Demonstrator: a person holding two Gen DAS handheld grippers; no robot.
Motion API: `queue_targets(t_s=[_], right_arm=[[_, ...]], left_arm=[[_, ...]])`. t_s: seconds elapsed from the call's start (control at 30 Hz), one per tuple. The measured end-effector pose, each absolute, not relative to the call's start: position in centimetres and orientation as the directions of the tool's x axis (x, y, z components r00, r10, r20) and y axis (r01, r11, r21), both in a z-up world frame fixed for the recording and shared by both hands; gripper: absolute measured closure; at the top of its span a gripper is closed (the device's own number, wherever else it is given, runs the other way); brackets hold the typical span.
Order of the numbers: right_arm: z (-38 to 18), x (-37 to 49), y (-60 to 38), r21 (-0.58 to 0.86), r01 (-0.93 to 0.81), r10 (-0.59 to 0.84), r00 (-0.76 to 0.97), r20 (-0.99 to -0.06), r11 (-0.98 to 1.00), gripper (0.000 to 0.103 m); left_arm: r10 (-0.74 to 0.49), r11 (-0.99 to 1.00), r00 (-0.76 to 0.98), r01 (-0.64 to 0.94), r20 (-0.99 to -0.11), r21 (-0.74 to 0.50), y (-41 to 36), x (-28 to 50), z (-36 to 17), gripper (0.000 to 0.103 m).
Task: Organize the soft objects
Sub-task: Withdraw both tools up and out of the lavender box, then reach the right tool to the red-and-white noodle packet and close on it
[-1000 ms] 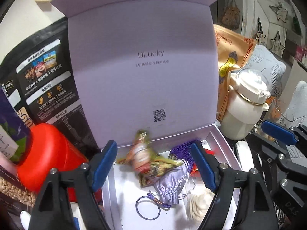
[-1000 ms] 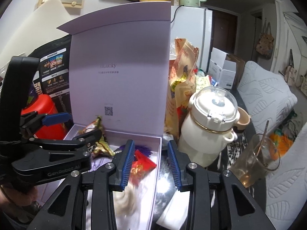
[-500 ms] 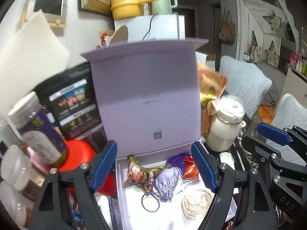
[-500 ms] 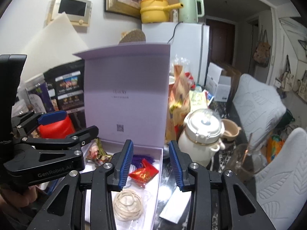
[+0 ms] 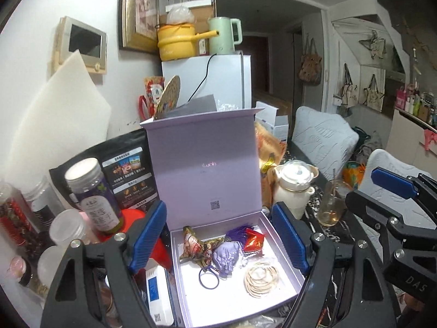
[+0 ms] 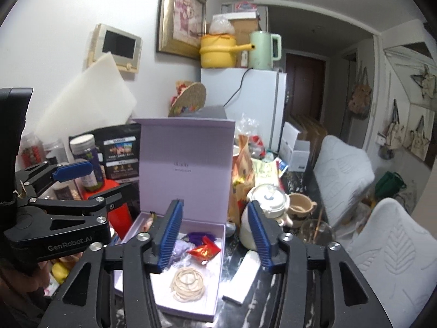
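A lilac box (image 5: 284, 266) stands open on the dark table with its lid (image 5: 207, 169) upright. In it lie a patterned sachet (image 5: 197, 247), a lavender silk pouch (image 5: 227, 257), a purple tassel (image 5: 237, 232), a red packet (image 5: 254, 242), a purple hair tie (image 5: 209, 278) and a coil of beige rubber bands (image 5: 260, 278). My left gripper (image 5: 218, 239) is open and empty, above and in front of the box. My right gripper (image 6: 214, 236) is open and empty, over the box's right side (image 6: 220, 262). The bands (image 6: 188, 281) and red packet (image 6: 204, 249) also show there.
Jars (image 5: 92, 191), a red container (image 5: 131, 221) and a black snack bag (image 5: 123, 169) crowd the box's left. A white teapot (image 5: 296, 186), a glass (image 5: 331, 205) and an orange bag (image 5: 269, 153) stand to its right. A white packet (image 6: 243, 277) lies beside the box.
Both grippers have pulled back and up from the box, so it looks smaller and farther. The patterned sachet, blurred above the box a second ago, now lies still inside.
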State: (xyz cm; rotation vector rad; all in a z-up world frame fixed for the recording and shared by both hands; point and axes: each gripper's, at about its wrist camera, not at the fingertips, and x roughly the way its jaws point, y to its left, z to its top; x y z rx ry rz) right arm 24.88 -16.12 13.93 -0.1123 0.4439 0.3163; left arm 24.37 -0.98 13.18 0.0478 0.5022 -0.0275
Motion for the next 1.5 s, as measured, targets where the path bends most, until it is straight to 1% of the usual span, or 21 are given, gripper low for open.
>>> queue_targets(t_s=[0.13,0.17,0.43,0.57,0.77,1.0,1.23,1.5], right_arm=[[14.7,22.5,-16.6,-0.031,-0.316,0.275,0.868,-0.414,0.948,0.038],[14.8,21.9,-16.7,-0.031,-0.311,0.272,0.871,-0.410,0.950,0.034],[14.4,17.1,-17.3,-0.028,-0.292,0.256,0.877,-0.407,0.956,0.030],[14.1,14.6,-17.4,-0.033,-0.287,0.250,0.880,-0.403,0.957,0.025],[13.1,12.0,-17.2,-0.025,-0.282,0.246,0.873,-0.420,0.959,0.025],[10.9,9.6,-16.7,-0.004,-0.270,0.237,0.853,-0.464,0.963,0.025],[8.4,7.5,-16.0,0.009,-0.265,0.232,0.827,-0.512,0.964,0.025],[4.8,6.7,-16.4,0.057,-0.254,0.240,0.783,-0.574,0.965,0.025]], left_arm=[[-0.023,0.997,0.885,0.054,-0.464,0.052,-1.3,22.2,13.7,0.023],[-0.029,0.997,0.885,0.060,-0.464,0.051,-1.4,21.6,13.8,0.023],[-0.090,0.993,0.878,0.118,-0.470,0.031,-1.6,17.2,13.2,0.023],[-0.114,0.990,0.871,0.139,-0.479,0.016,-1.6,15.3,12.7,0.023],[-0.128,0.989,0.856,0.149,-0.500,0.001,-1.1,13.0,11.5,0.023],[-0.142,0.984,0.834,0.175,-0.533,0.012,-1.2,10.2,9.4,0.023],[-0.166,0.981,0.782,0.191,-0.601,-0.022,-0.8,9.0,6.1,0.023],[-0.186,0.979,0.718,0.190,-0.671,-0.068,-0.6,8.8,2.2,0.023]])
